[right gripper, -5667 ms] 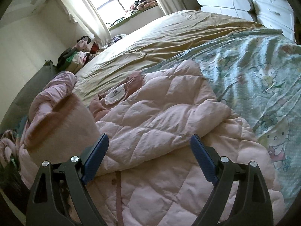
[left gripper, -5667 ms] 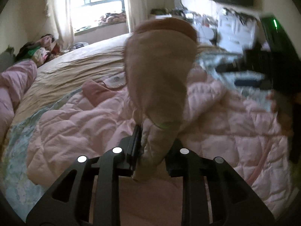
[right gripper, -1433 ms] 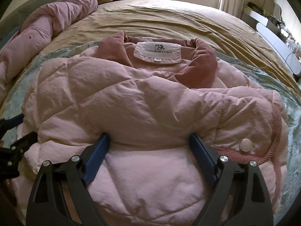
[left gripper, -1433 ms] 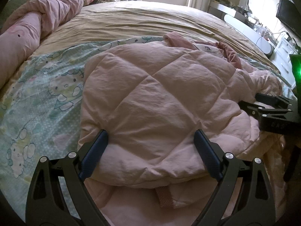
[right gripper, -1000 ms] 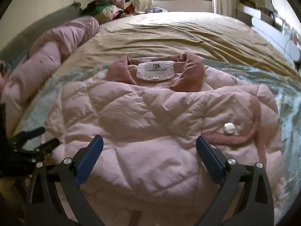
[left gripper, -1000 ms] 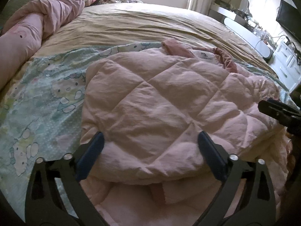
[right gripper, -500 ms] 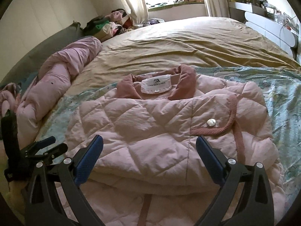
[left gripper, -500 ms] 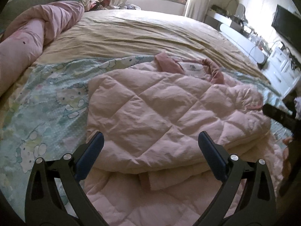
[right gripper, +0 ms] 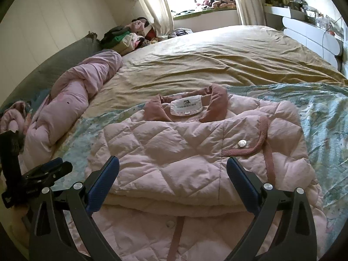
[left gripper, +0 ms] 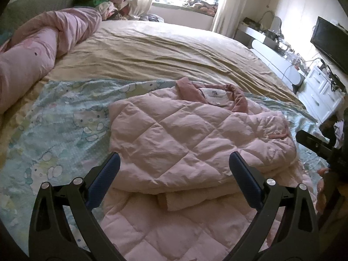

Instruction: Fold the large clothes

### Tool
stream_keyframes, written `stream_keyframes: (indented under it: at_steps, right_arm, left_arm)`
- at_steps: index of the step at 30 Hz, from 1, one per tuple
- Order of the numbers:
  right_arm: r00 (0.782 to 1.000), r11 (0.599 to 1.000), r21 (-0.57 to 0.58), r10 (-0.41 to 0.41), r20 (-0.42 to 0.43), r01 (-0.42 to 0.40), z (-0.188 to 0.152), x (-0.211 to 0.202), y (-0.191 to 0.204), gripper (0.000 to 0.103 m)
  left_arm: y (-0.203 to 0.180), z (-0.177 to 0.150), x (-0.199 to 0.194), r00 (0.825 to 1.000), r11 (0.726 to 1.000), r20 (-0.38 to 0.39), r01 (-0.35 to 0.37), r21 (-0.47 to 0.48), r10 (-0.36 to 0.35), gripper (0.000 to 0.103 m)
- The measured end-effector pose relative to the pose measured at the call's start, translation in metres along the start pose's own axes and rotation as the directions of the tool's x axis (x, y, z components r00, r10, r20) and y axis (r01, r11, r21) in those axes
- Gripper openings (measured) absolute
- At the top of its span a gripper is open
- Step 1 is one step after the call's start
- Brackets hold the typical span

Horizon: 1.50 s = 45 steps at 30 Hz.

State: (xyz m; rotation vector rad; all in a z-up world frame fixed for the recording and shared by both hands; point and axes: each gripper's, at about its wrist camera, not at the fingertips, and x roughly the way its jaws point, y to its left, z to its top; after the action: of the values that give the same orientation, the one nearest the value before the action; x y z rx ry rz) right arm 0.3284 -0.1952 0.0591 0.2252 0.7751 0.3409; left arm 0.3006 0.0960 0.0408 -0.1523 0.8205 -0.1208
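A pink quilted jacket lies on the bed, its sleeves folded in over the body and its darker pink collar at the far end. It also shows in the right wrist view with a white label and a snap button. My left gripper is open and empty, above the jacket's near part. My right gripper is open and empty, also above the near part. Each gripper shows at the edge of the other's view, the right one and the left one.
The jacket lies on a pale blue cartoon-print sheet over a tan bedspread. A rolled pink quilt lies along the left side. Clothes are piled by the window. White drawers stand at the right.
Both grippers have drawn back and up from the jacket, open throughout. Much earlier the left gripper held a sleeve; it has let go and the sleeve lies folded over the body.
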Motion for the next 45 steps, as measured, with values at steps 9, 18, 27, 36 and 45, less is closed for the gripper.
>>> stream_keyframes:
  at_steps: [9, 18, 27, 36, 45]
  right_arm:
    - [0.999, 1.000, -0.005, 0.009, 0.038, -0.009, 0.002, -0.025, 0.004, 0.098]
    - [0.997, 1.000, -0.019, 0.009, 0.071, -0.008, 0.001, -0.047, 0.010, 0.098]
    - [0.995, 0.999, -0.036, 0.026, 0.093, -0.023, -0.002, -0.066, 0.018, 0.098]
    - [0.993, 0.998, -0.059, 0.030, 0.110, -0.024, -0.009, -0.088, 0.023, 0.098]
    - [0.989, 0.996, -0.082, 0.038, 0.140, -0.027, -0.019, -0.110, 0.024, 0.098]
  left_arm:
    - [-0.009, 0.000, -0.026, 0.999, 1.000, 0.048, 0.016, 0.011, -0.017, 0.094]
    - [-0.008, -0.005, -0.047, 0.996, 1.000, 0.083, 0.027, -0.008, -0.027, 0.094]
    - [-0.016, -0.012, -0.071, 0.991, 0.999, 0.124, 0.046, 0.006, -0.046, 0.094]
    - [-0.015, -0.022, -0.085, 0.989, 0.999, 0.138, 0.046, 0.002, -0.046, 0.094]
    - [-0.017, -0.042, -0.101, 0.987, 1.000, 0.160, 0.028, 0.015, -0.030, 0.094]
